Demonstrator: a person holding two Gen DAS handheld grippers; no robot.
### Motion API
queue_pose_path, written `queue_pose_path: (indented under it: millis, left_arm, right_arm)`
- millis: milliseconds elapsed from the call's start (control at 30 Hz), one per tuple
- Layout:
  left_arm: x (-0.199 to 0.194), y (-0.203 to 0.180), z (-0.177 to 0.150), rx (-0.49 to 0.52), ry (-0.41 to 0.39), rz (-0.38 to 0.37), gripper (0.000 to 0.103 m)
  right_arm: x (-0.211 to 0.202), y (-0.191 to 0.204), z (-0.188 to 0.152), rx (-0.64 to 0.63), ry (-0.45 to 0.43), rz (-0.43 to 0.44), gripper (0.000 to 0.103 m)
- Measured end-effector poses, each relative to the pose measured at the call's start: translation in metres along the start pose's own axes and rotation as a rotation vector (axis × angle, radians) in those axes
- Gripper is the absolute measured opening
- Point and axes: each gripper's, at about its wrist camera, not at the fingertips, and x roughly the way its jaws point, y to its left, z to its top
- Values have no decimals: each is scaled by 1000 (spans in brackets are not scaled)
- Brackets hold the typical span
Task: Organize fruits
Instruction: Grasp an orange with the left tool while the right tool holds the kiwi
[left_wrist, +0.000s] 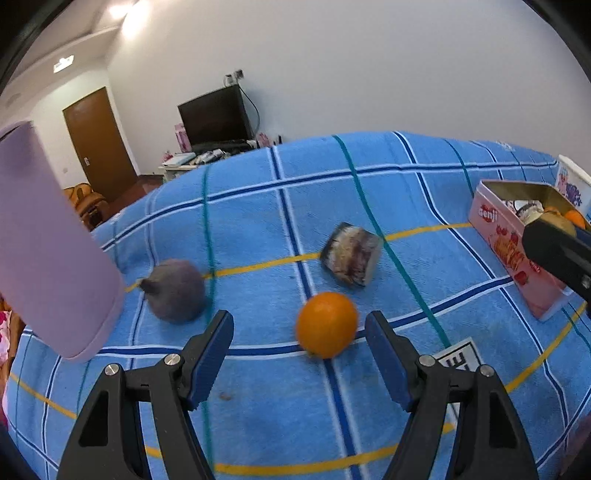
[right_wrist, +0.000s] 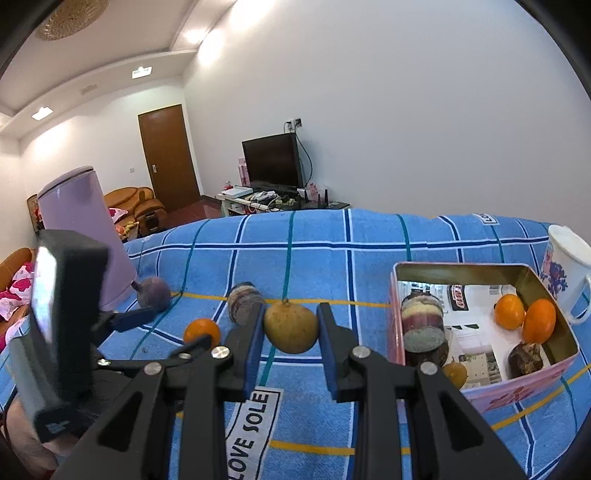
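Purple container (left_wrist: 48, 240) was cut off at the left edge — mug (right_wrist: 565, 273) cropped right; orange (left_wrist: 327, 325) slightly motion-blurred.

A home living room. A brown wooden door (right_wrist: 170, 157) stands in the far white wall, with a dark television (right_wrist: 272, 161) on a low cluttered stand (right_wrist: 258, 201) to its right. Orange-brown armchairs (right_wrist: 137, 206) sit at far left. Recessed ceiling lights (right_wrist: 41, 112) glow above. Nearby, a blue checked towel (right_wrist: 332, 236) covers the surface.
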Motion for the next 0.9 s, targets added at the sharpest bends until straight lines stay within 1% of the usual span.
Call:
queue_pose_path:
  millis: [67,133,167,200,267,367,533,767,900]
  left_arm:
    - [6,-6,2,12,23,0,74]
    - [14,-11,4,28,57,5,60]
    - [18,-13,4,33,77,5,49]
    - [23,-14,5,31,95,2,46]
    - [24,-14,7,23,95,-2,45]
    - [24,-15,7,25,95,-17,40]
    - [20,-14,7,8,83,-23,40]
    - [-7,-1,4,-64,-34,26,40]
    - [-23,2,0,-94,-97,79,40]
  right_arm:
    - [0,0,1,-5,-3,2,31]
    - [0,1,1,-8,-3,5,31]
    - [0,0,1,-7,-2,6,31]
    - [1,0,1,-5,1,8,31]
    - [2,-1,1,-2,4,9,31]
    - [3,-2,1,1,7,10,31]
    - [4,-2,1,-1,9,5,31]
    - [2,-4,1,4,-11,4,31]
    - [0,-2,0,-7,-21,1,31]
